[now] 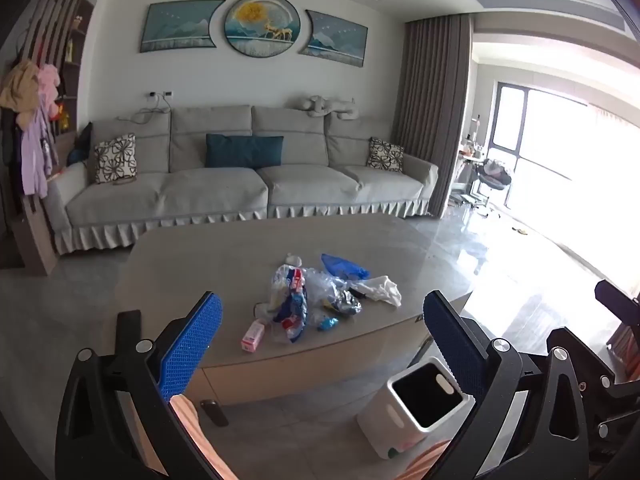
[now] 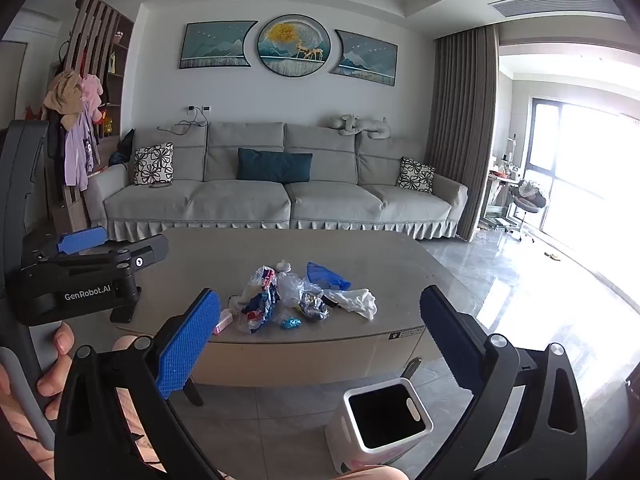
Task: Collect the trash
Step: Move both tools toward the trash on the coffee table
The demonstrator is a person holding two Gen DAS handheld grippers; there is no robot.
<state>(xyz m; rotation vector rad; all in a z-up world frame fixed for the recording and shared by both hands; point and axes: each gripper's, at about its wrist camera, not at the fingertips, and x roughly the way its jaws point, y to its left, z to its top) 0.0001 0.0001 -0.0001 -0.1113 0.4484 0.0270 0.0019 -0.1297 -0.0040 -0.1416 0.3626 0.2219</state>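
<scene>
Trash (image 2: pixel 296 300) lies in a heap on the table (image 2: pixel 360 248), still untouched. Your left gripper (image 1: pixel 324 344) and right gripper (image 2: pixel 320 340) are wide open, empty. Next, reach forward, grab one piece, and drop it in the white bin (image 2: pixel 384 412) below.

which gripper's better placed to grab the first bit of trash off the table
Little separates them: both the left gripper and the right gripper are open, empty and short of the trash pile. The bin stands lower right, so probably the right.
</scene>
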